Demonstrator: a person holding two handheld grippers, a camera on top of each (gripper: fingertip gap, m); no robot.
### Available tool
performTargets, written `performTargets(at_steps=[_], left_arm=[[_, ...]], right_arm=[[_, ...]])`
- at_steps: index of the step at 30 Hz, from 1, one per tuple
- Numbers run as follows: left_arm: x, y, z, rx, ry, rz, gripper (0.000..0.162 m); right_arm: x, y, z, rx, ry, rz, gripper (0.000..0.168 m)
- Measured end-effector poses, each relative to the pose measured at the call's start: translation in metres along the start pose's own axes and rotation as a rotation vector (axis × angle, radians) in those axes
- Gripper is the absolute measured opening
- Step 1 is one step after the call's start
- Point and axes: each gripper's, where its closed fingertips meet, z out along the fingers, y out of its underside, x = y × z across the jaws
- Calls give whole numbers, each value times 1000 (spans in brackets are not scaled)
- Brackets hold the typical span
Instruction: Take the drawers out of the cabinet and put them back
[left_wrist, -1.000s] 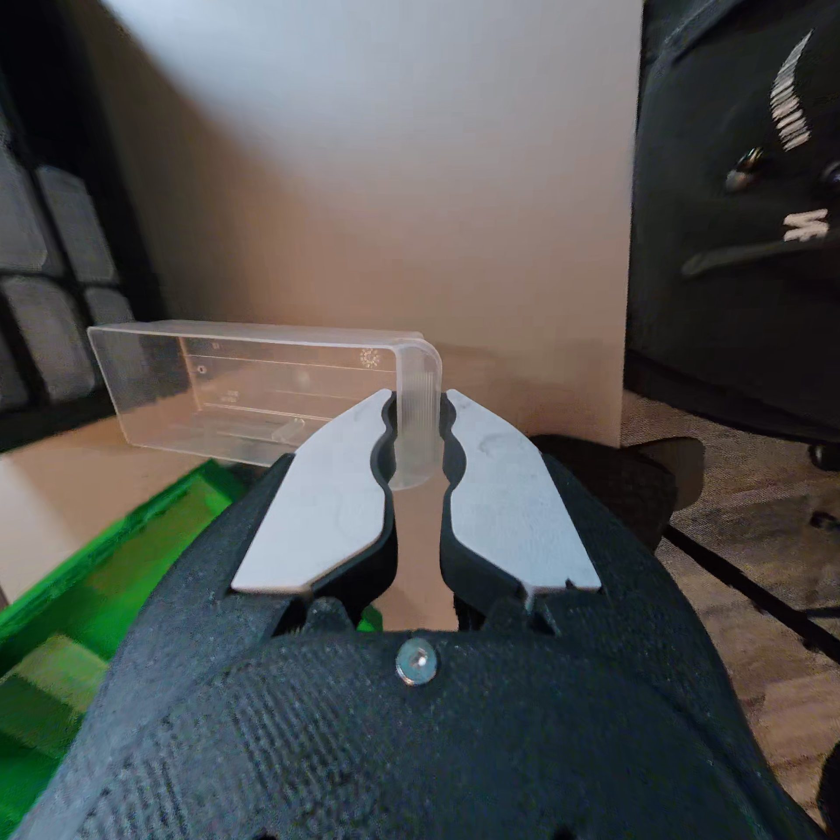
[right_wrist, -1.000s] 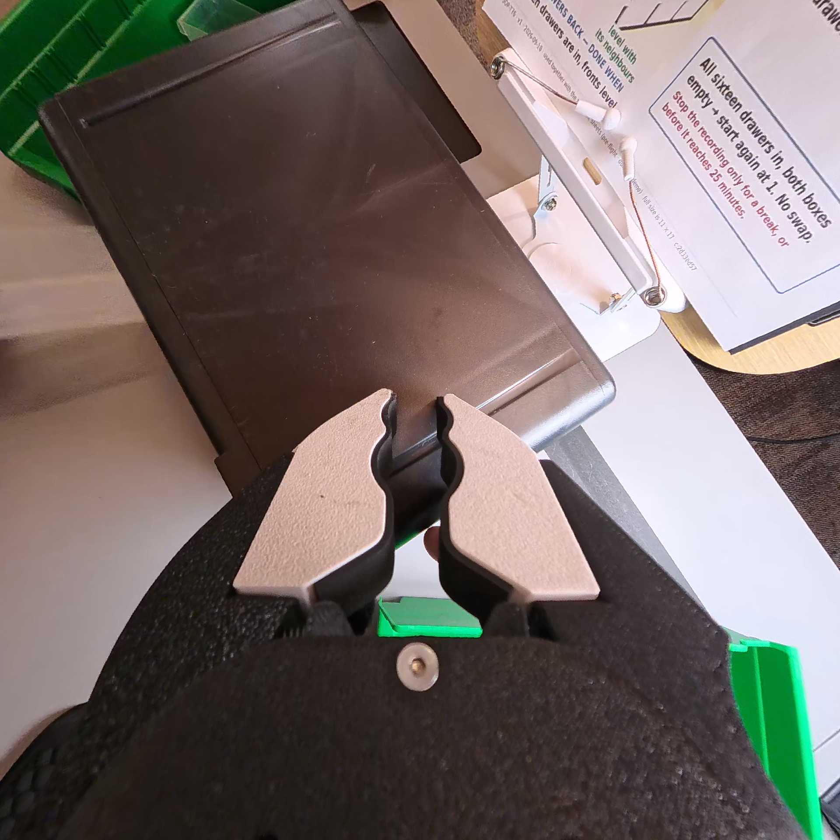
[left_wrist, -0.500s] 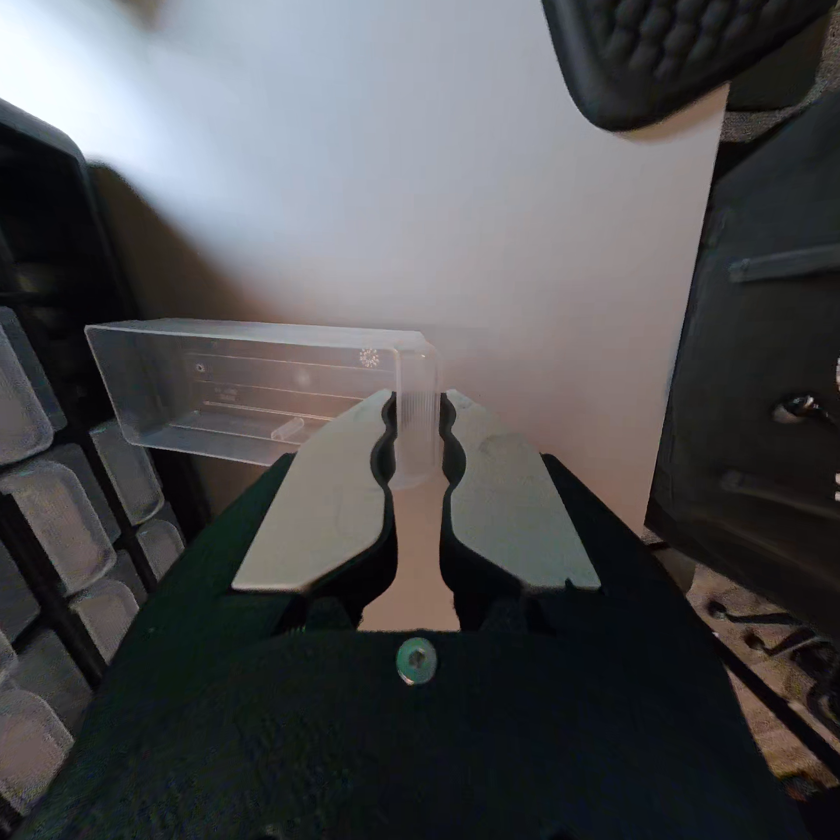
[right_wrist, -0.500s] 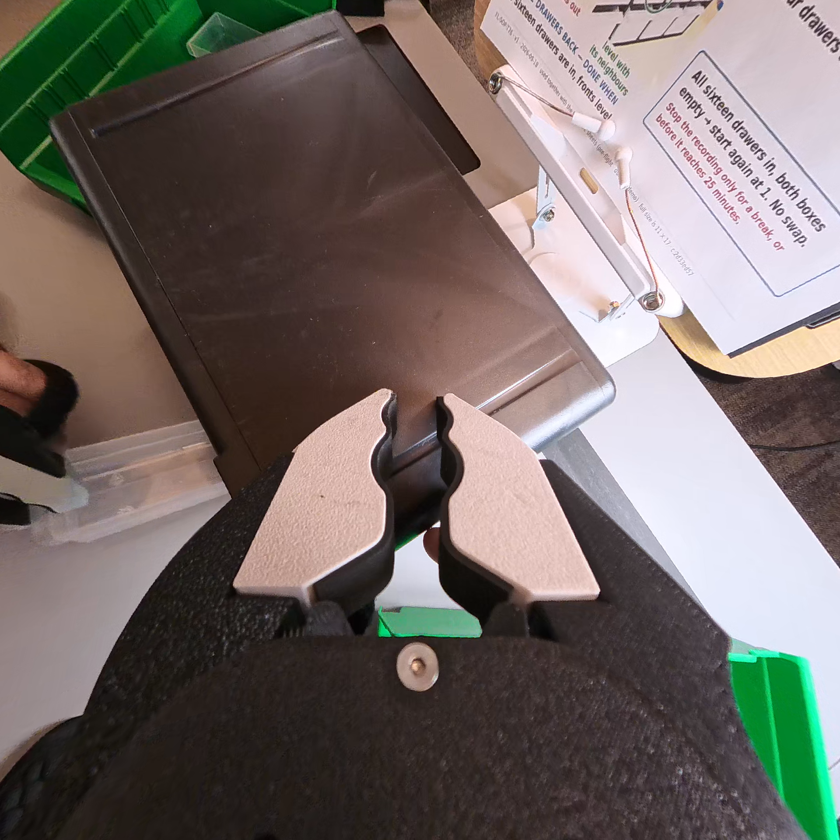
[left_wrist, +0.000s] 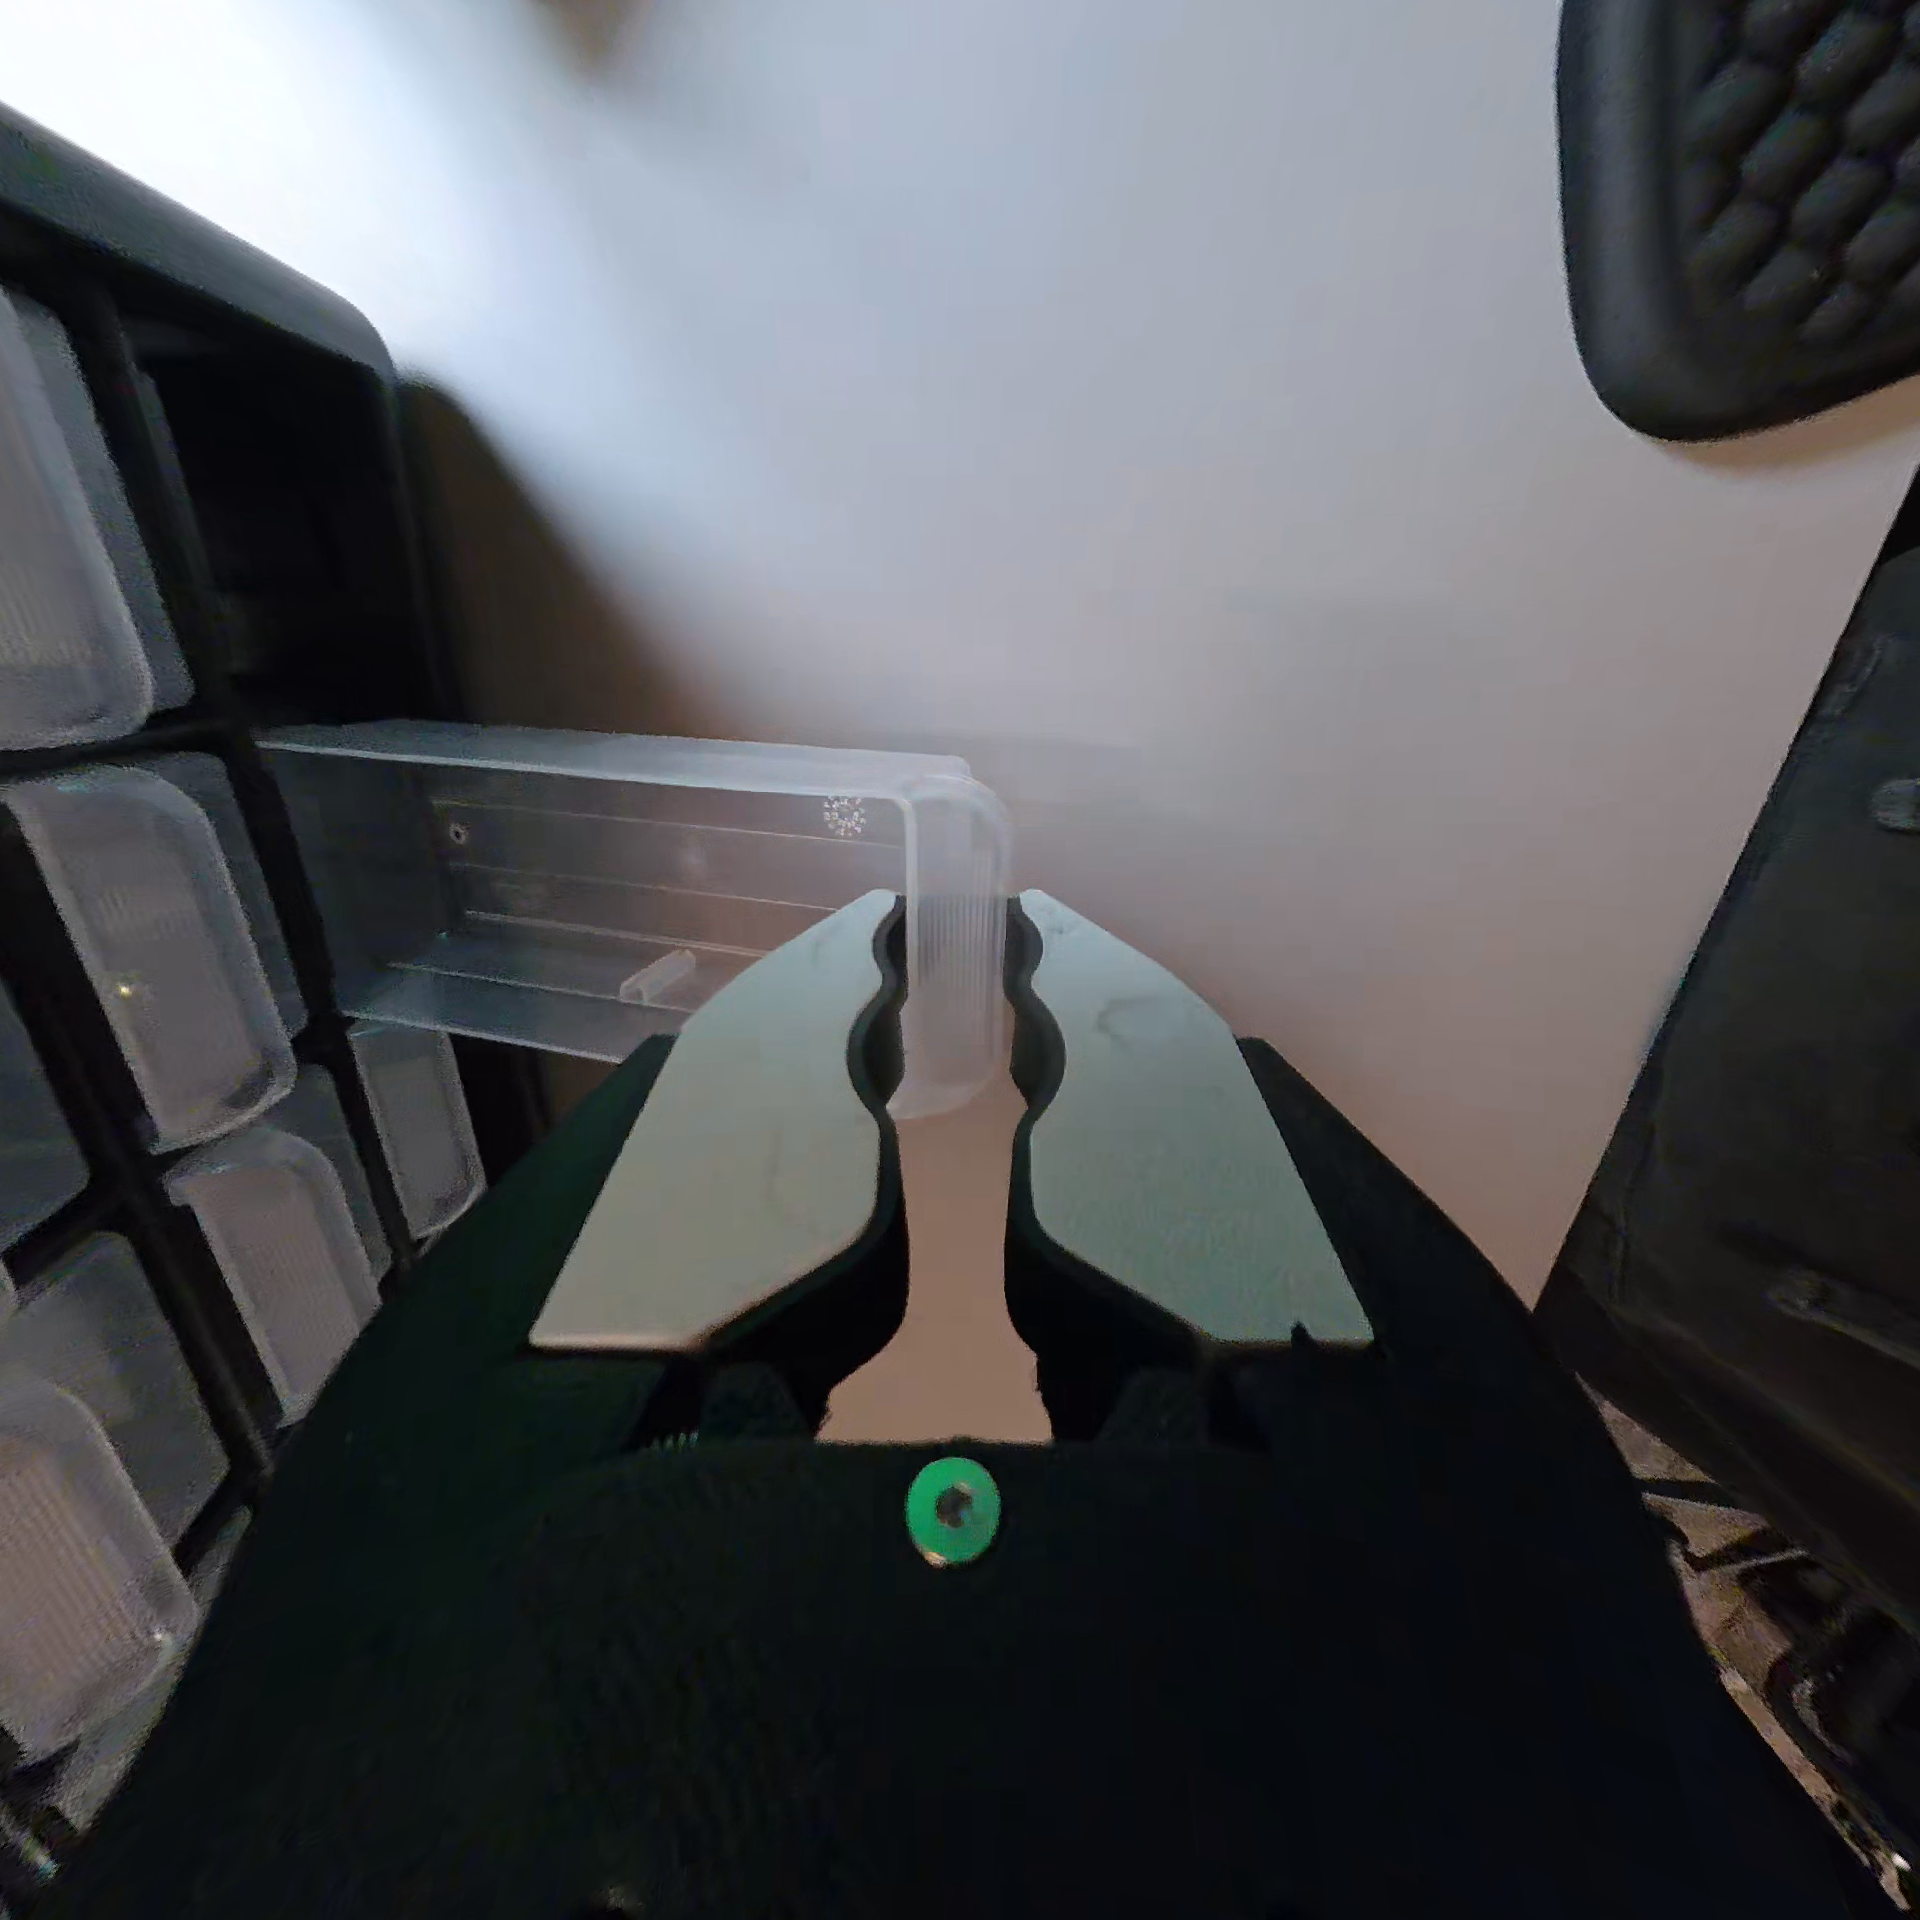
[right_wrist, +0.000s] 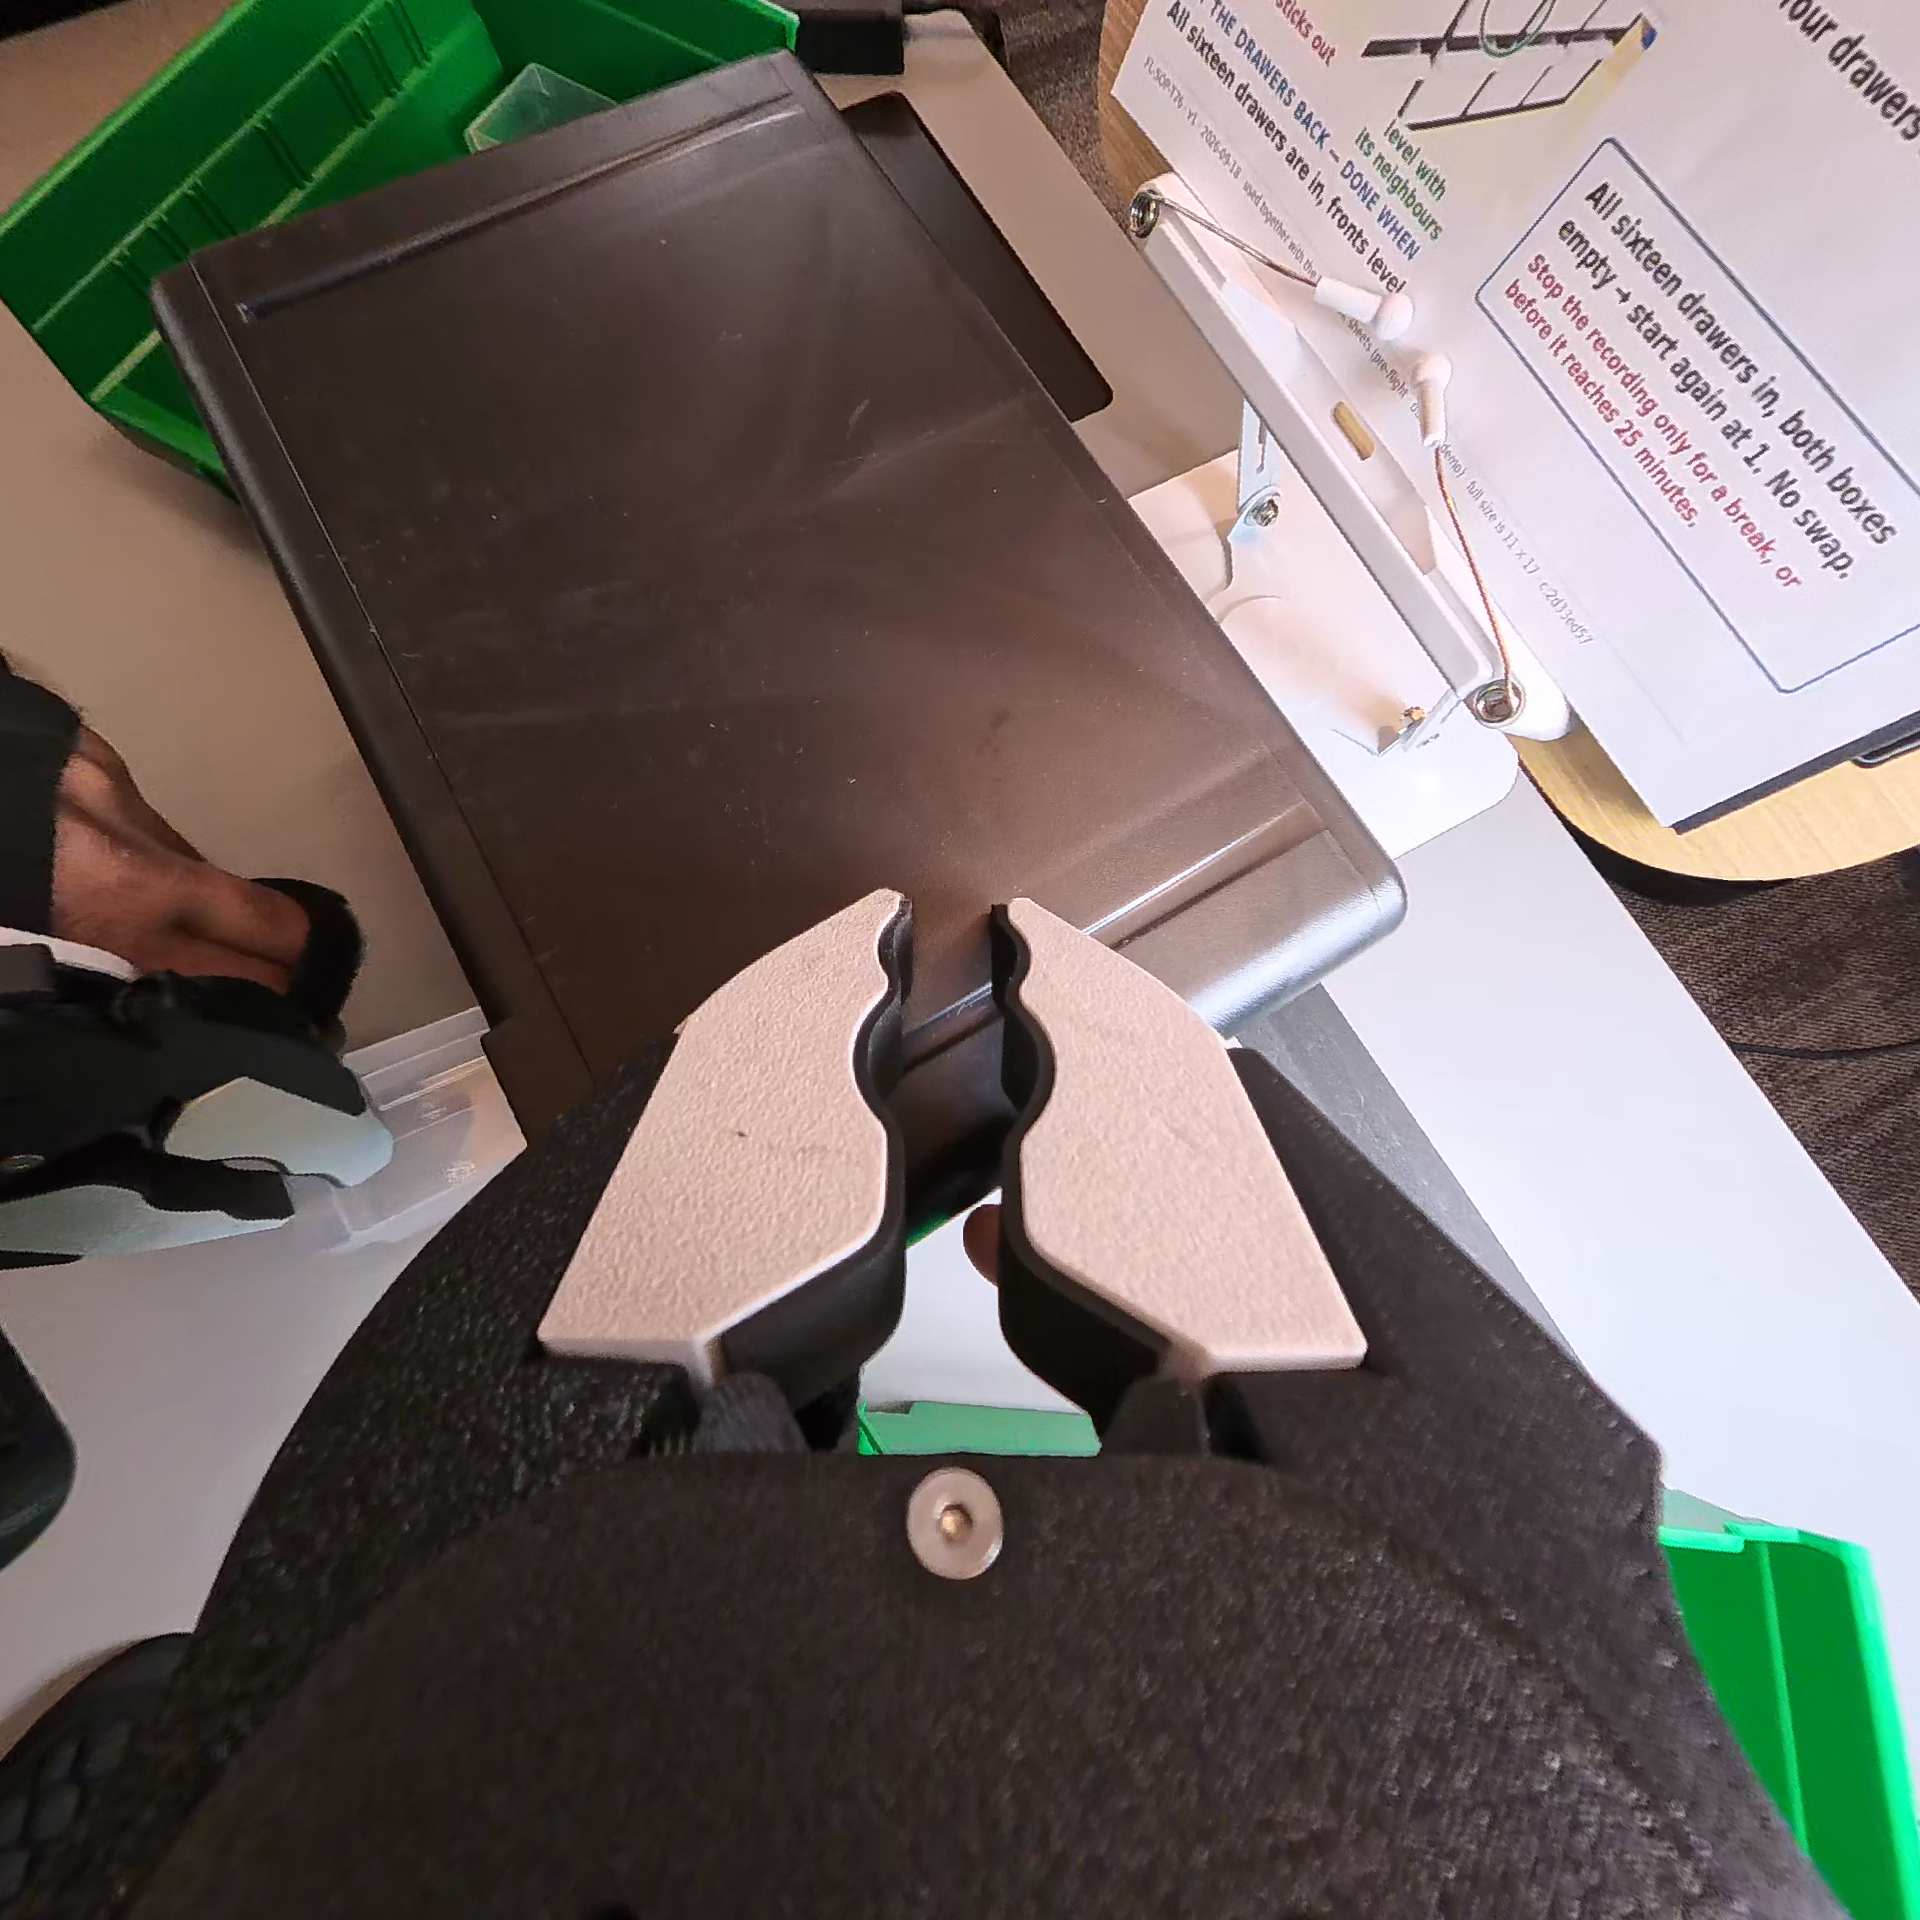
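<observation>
My left gripper (left_wrist: 951, 997) is shut on the ribbed handle of a clear empty drawer (left_wrist: 623, 894). It holds the drawer level, with the far end at an open slot in the black cabinet (left_wrist: 260, 499). Frosted drawers (left_wrist: 135, 935) fill the slots around it. In the right wrist view the cabinet's dark top (right_wrist: 727, 571) lies below me. My right gripper (right_wrist: 951, 966) is shut on the cabinet's near edge. The left gripper (right_wrist: 208, 1132), a hand (right_wrist: 156, 914) and the clear drawer (right_wrist: 426, 1122) show at the left, against the cabinet's front.
A green bin (right_wrist: 260, 156) holding a clear drawer sits behind the cabinet, and another green bin (right_wrist: 1787, 1662) is near right. A printed sheet on a white stand (right_wrist: 1351, 582) stands at the right. A black chair (left_wrist: 1766, 1039) is beside the white table (left_wrist: 1143, 520).
My left gripper has carried the clear drawer from over the green bin to the cabinet's front, and its far end now meets an open slot. My right gripper has kept its hold on the cabinet.
</observation>
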Motion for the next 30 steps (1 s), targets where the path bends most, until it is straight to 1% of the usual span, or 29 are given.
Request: performTargets(at_steps=[1,4,9,14,20,24,30], left_arm=[[-3,-1,1,-1,-14,-1,17],[-6,-4,5,5,-28,7,16],[-5,-8,17,4,-103,58,17],[-7,-4,22,5,-215,80,17],[-14,3,36,8,-363,32,17],[-18,7,42,41,-414,-8,17],[-25,5,52,59,-507,-13,17]], right_arm=[[0,0,0,-1,0,-2,14],[0,0,0,-3,-4,-3,14],[0,0,0,1,-4,1,14],[0,0,0,-1,-3,2,14],[0,0,0,-14,2,-1,14],[0,0,0,-17,7,0,14],[-1,0,0,-24,1,-5,14]])
